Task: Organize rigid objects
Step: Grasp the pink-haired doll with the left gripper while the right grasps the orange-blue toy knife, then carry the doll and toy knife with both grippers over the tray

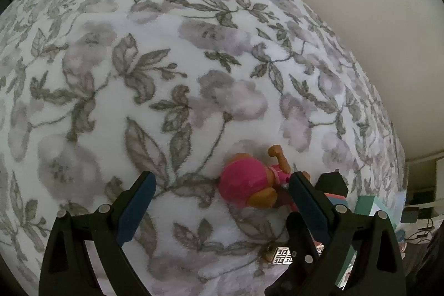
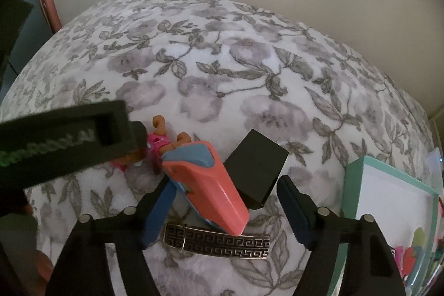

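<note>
On a floral blanket (image 1: 172,68) lies a toy figure (image 1: 244,185) with a pink head and tan limbs. My left gripper (image 1: 220,176) stands open around it, the head close against the right-hand finger (image 1: 305,201). In the right wrist view a salmon and blue case (image 2: 213,182) leans beside a black box (image 2: 256,168). Both sit between the fingers of my right gripper (image 2: 226,182), which is open: the left pad (image 2: 158,212) lies by the case and the right pad (image 2: 294,212) is just clear of the box. The toy figure (image 2: 161,142) is partly hidden behind the left tool's black housing (image 2: 69,135).
A metal hair clip (image 2: 216,242) with a key pattern lies just in front of the right gripper and shows again as a hair clip (image 1: 280,255) low in the left view. A teal box (image 2: 349,185) with colourful items stands at the right. A pale wall rises behind the bed.
</note>
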